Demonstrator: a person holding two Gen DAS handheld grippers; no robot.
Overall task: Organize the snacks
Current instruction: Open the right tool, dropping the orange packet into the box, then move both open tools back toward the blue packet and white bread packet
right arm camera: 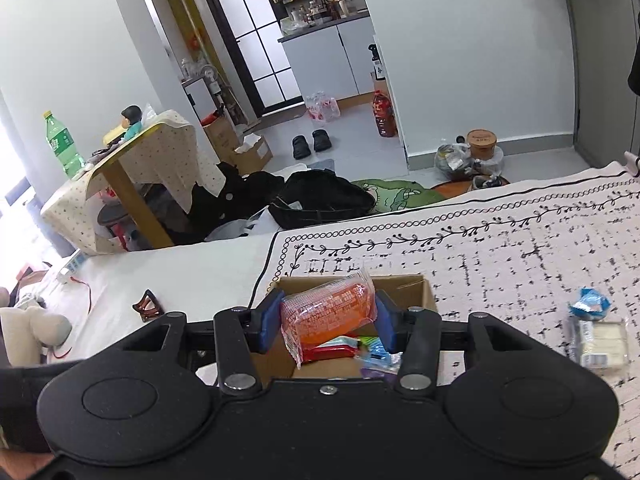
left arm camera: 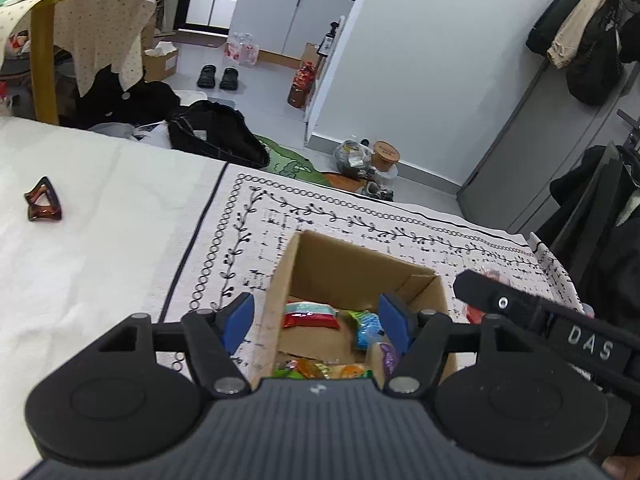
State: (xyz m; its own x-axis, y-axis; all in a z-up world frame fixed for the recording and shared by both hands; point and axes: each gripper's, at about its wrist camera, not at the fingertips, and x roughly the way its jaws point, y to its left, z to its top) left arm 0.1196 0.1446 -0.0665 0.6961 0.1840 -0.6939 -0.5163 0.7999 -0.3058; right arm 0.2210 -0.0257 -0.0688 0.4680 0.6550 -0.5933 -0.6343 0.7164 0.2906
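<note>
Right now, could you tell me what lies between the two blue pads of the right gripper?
An orange snack packet sits between the pads of the right gripper, pressed on both sides, above the cardboard box. The right wrist view shows this.

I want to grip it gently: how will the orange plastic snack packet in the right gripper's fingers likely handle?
The orange plastic snack packet looks puffy and crinkled, so probably light and squashy. Its glossy film may be slippery between the right gripper fingers. Its loose sealed end sags toward the brown cardboard box, so it is likely floppy.
</note>
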